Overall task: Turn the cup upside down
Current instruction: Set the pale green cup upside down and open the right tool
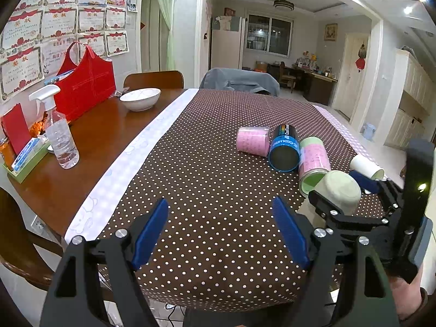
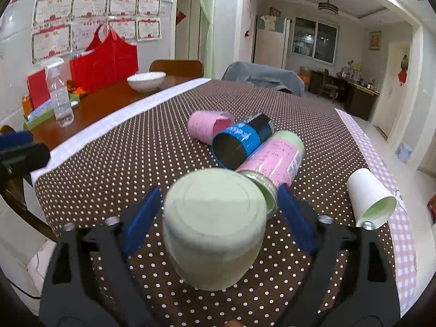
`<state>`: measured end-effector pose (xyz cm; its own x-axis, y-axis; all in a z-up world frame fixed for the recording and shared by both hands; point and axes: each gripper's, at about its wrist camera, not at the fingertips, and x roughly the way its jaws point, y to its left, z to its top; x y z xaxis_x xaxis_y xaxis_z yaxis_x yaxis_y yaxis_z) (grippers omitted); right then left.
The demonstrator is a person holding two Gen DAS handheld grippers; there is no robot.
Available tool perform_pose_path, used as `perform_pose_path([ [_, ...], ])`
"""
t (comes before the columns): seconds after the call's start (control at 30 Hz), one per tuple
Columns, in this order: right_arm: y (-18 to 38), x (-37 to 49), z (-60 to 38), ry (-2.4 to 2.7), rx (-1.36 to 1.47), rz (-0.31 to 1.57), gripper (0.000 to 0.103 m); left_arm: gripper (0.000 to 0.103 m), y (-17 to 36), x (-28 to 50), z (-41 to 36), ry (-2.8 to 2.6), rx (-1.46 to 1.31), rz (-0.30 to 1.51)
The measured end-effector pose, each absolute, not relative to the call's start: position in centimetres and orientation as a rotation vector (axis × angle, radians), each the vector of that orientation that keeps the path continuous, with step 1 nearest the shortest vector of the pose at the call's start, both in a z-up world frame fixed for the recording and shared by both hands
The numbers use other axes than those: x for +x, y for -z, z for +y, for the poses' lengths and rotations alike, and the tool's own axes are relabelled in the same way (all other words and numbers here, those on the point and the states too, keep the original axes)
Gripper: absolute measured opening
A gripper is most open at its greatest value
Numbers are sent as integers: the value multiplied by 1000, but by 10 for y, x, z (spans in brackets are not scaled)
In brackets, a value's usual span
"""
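Observation:
A pale green cup (image 2: pixel 215 226) stands upside down, base up, on the dotted cloth between the blue pads of my right gripper (image 2: pixel 218 218). The jaws stand wide on either side of it with gaps, so the gripper is open. The same cup (image 1: pixel 340 190) shows in the left wrist view at the right, with the right gripper (image 1: pixel 351 199) around it. My left gripper (image 1: pixel 220 231) is open and empty above the near middle of the cloth.
Lying on the brown dotted tablecloth (image 1: pixel 204 163) are a pink cup (image 2: pixel 209 125), a blue-black can (image 2: pixel 239 144), a pink-green can (image 2: pixel 272 160) and a white paper cup (image 2: pixel 370 201). A spray bottle (image 1: pixel 60 133), white bowl (image 1: pixel 140 98) and red bag (image 1: pixel 84 87) stand at the left.

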<state>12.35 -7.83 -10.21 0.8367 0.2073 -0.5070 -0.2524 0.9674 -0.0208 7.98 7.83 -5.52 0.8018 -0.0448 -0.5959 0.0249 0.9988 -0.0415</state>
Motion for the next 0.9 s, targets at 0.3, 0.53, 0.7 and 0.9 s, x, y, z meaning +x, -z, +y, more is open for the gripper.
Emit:
perform_pose_path([
  [0.3, 76, 117, -97, -276, 67, 517, 97, 78, 44, 74, 72, 40, -19, 615],
  [0.53, 56, 109, -118, -278, 180, 523, 97, 78, 28, 64, 64, 47, -3, 576],
  [0.7, 42, 95, -137, -246, 239, 507, 97, 78, 18, 55, 57, 52, 10, 547],
  [0.9, 30, 74, -155, -195, 270, 471, 97, 78, 7, 43, 50, 55, 22, 511],
])
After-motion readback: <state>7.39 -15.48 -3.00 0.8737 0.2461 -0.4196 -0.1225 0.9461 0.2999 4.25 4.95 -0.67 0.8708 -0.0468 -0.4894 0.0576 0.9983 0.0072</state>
